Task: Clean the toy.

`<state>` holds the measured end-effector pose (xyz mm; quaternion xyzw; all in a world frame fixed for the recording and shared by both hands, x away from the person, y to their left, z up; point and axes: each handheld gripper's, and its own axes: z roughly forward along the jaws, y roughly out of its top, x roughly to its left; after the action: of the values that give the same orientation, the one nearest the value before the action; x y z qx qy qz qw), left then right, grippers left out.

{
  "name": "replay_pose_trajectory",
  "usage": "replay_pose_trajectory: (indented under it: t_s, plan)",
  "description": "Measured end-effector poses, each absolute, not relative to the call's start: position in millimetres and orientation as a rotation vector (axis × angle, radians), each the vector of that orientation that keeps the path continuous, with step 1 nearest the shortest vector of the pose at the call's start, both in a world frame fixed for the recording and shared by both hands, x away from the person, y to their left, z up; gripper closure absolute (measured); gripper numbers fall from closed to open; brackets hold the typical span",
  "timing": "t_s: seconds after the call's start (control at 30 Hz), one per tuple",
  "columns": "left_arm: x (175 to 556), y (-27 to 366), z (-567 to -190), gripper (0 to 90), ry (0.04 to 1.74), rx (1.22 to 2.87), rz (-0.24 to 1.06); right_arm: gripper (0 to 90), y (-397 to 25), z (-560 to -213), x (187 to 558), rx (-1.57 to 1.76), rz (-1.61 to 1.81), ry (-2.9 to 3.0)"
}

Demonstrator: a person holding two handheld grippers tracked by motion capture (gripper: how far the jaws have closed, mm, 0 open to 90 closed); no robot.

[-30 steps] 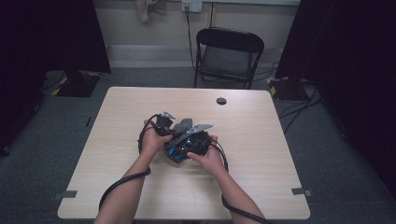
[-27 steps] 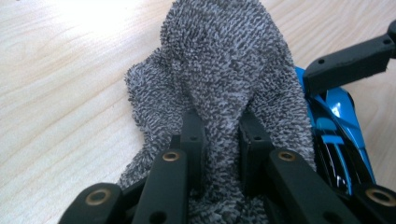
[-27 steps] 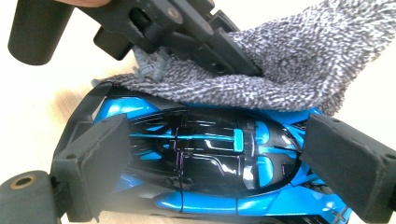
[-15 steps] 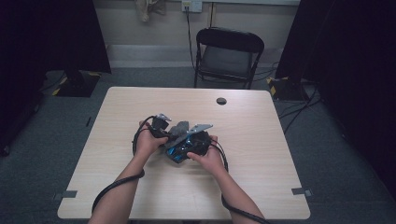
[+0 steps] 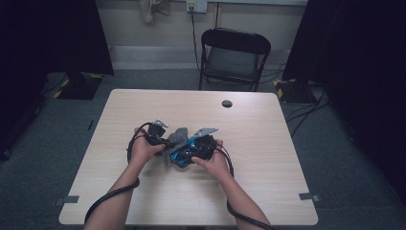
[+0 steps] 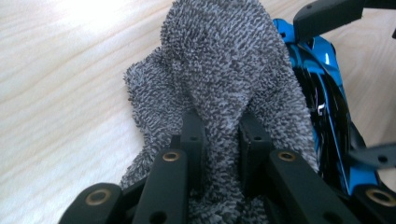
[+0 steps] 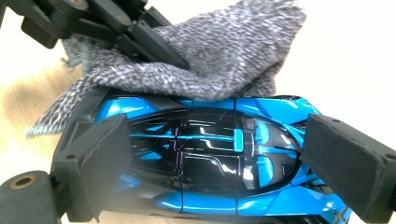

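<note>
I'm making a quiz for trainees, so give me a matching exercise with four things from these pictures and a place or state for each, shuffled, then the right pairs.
Things:
1. grey cloth
2. blue toy car
3. folding chair
4. small dark disc

Places or states:
A. on the floor beyond the table
B. pinched by the left hand-held gripper
C. lying alone near the table's far edge
D. between the right hand-held gripper jaws

Pairs: 1-B, 2-D, 3-A, 4-C

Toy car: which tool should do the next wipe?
Left. The left tool already pinches the grey cloth against the blue toy car, while the right tool grips the car.
</note>
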<state>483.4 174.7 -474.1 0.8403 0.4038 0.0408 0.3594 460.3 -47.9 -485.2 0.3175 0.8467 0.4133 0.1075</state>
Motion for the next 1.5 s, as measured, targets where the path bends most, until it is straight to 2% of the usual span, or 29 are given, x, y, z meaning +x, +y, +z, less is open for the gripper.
replay_pose_trajectory:
  t_s: [0.4,0.67,0.93,1.5]
  plan:
    - [470,197,-470,75.8,1.041,2.189,0.100,7.6,-48,-485,461,0.936,1.213,2.493]
    - [475,207,-457,75.7,1.071,2.134,0.152,7.6,-48,-485,460,0.934,1.219,2.487]
    - [494,189,-448,75.6,1.057,2.126,0.186,7.6,-48,-485,460,0.935,1.220,2.488]
    - [511,139,-461,74.7,1.036,2.170,0.217,7.6,-48,-485,460,0.937,1.216,2.491]
